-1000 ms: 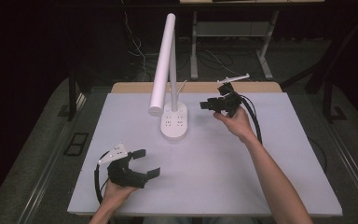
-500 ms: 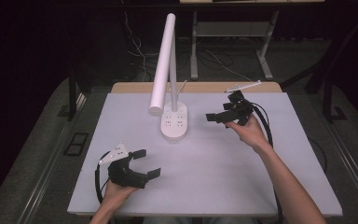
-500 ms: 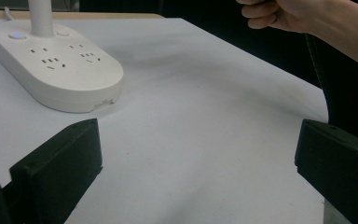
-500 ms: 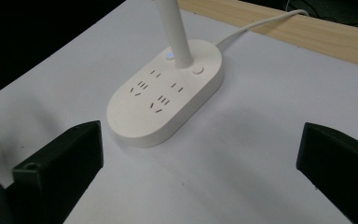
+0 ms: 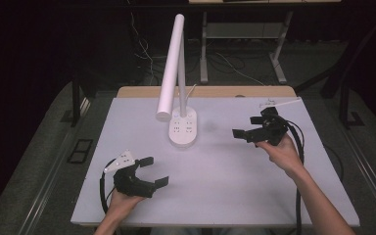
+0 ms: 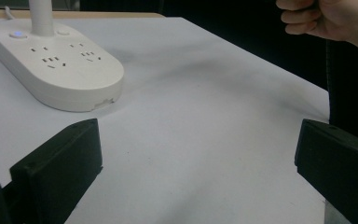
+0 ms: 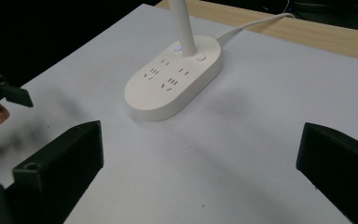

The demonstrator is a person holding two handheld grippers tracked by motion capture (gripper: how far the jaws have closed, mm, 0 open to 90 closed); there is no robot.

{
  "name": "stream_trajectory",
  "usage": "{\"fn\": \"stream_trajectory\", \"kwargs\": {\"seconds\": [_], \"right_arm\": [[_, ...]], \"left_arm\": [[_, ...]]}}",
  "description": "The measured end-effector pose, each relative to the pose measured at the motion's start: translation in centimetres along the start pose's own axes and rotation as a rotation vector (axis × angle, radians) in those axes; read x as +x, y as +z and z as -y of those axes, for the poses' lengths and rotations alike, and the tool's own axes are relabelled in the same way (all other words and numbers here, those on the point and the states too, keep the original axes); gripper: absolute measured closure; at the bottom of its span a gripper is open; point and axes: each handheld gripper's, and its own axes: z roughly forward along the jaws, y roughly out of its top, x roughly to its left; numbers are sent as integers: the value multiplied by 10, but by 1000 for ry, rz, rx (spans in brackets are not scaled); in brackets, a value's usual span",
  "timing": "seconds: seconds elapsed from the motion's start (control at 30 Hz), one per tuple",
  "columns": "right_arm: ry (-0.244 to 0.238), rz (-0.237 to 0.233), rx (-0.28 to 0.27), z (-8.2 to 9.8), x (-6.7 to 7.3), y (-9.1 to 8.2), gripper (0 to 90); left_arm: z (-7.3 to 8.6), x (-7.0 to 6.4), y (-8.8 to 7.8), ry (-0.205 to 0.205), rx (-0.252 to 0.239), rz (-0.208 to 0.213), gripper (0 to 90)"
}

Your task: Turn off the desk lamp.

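Observation:
A white desk lamp stands at the back middle of the white table [image 5: 225, 186]. Its oval base [image 5: 182, 129] carries power sockets, and its tube-shaped head [image 5: 170, 68] leans to the left. My right gripper [image 5: 247, 126] hovers to the right of the base, pointed at it. Its jaws have just been opening and now stand open with nothing between them [image 7: 200, 172]. My left gripper [image 5: 154, 171] rests near the front left, open and empty [image 6: 200, 177]. It points toward the lamp base [image 6: 56, 70].
A wooden strip [image 5: 225, 91] runs along the table's back edge, and the lamp's white cable [image 7: 251, 25] crosses it. A small white slip [image 5: 280, 103] lies at the back right corner. Dark floor and desk legs surround the table.
My right gripper has drawn away from the lamp base, to the right and nearer the person, and its jaws look wider. The left gripper has stayed put.

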Motion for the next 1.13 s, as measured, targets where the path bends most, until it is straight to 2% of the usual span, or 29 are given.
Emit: {"fn": "stream_trajectory", "kwargs": {"seconds": [0.33,0.57,0.6,0.63,0.7,0.73,0.77,0.8,0.87,0.9,0.97,1.0,1.13], "right_arm": [[-2,6,-23,33,6,-30,6],[6,6,-32,53,7,-41,6],[16,5,-38,64,8,-44,6],[16,5,-38,64,8,-44,6],[25,8,-43,75,9,-47,6],[41,13,-51,88,9,-50,6],[41,13,-51,88,9,-50,6],[54,24,-63,100,9,-52,6],[60,30,-74,107,10,-53,6],[74,47,-75,119,11,-56,6],[78,52,-78,130,13,-56,6],[78,52,-78,130,13,-56,6],[83,64,-67,149,15,-56,6]], "left_arm": [[0,0,1,-2,0,-1,0],[0,0,2,1,4,1,0],[0,0,2,2,6,1,0],[0,0,2,3,7,1,0],[0,0,2,-3,3,0,0],[0,0,2,-4,3,-1,0],[0,0,2,-2,5,-1,0],[0,0,2,0,5,-1,0],[0,0,2,3,7,-2,0],[0,-1,2,3,7,-2,0],[0,0,2,4,11,-3,0],[1,-1,2,2,11,-3,0],[0,-1,3,1,12,-1,0]]}}
